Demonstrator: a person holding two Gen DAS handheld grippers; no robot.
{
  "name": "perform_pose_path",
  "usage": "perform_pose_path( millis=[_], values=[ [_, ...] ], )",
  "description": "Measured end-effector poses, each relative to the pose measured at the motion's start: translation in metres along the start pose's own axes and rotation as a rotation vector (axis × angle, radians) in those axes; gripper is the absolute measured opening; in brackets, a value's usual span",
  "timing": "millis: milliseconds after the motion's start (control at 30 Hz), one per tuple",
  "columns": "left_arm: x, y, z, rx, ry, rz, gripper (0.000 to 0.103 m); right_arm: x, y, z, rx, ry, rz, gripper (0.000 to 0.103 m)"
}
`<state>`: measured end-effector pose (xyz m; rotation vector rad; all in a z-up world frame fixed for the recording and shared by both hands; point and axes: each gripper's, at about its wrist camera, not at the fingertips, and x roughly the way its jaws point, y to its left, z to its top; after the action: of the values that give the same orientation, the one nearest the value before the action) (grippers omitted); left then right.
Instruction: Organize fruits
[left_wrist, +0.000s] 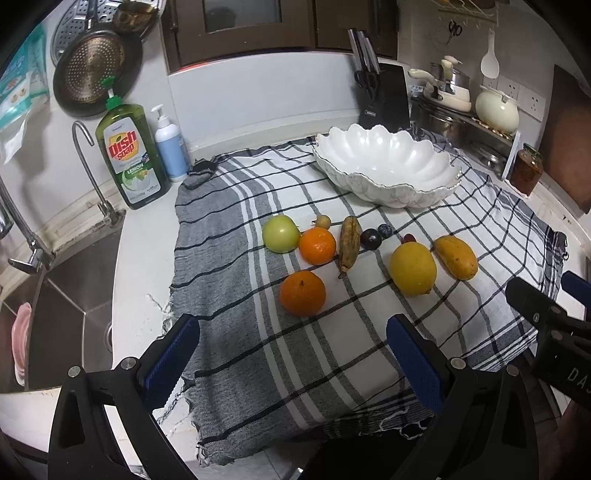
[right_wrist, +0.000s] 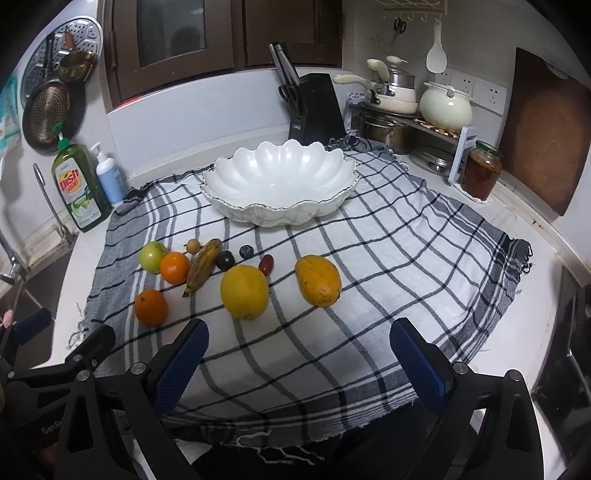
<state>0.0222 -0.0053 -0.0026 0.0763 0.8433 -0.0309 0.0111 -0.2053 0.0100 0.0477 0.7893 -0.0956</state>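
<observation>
Fruit lies on a checked cloth (left_wrist: 332, 350) (right_wrist: 388, 258): a green apple (left_wrist: 280, 233) (right_wrist: 152, 256), two oranges (left_wrist: 317, 245) (left_wrist: 302, 292) (right_wrist: 174, 267) (right_wrist: 150, 307), a brownish banana (left_wrist: 349, 245) (right_wrist: 202, 266), a big yellow citrus (left_wrist: 412, 268) (right_wrist: 244, 291), a mango (left_wrist: 455, 257) (right_wrist: 317, 280), plus small dark plums (left_wrist: 370, 238) (right_wrist: 225, 260) and other small fruits. Behind them stands an empty white scalloped bowl (left_wrist: 388, 166) (right_wrist: 280, 181). My left gripper (left_wrist: 291, 354) hangs open in front of the fruit. My right gripper (right_wrist: 299, 354) is open too, nothing between its blue pads.
A sink (left_wrist: 66, 314) with a tap lies left of the cloth. Dish soap (left_wrist: 129, 155) (right_wrist: 79, 184) and a pump bottle (left_wrist: 170, 147) stand at the back left. A knife block (right_wrist: 314, 107), pots on a rack (right_wrist: 424, 99) and a jar (right_wrist: 482, 170) line the back right.
</observation>
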Motion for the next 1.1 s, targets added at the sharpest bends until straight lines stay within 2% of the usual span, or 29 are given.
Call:
perform_pose_path(
  millis=[1100],
  values=[
    [0.013, -0.01, 0.012, 0.035, 0.021, -0.01, 0.103, 0.017, -0.014, 0.005, 0.041, 0.031, 0.007, 0.1]
  ],
)
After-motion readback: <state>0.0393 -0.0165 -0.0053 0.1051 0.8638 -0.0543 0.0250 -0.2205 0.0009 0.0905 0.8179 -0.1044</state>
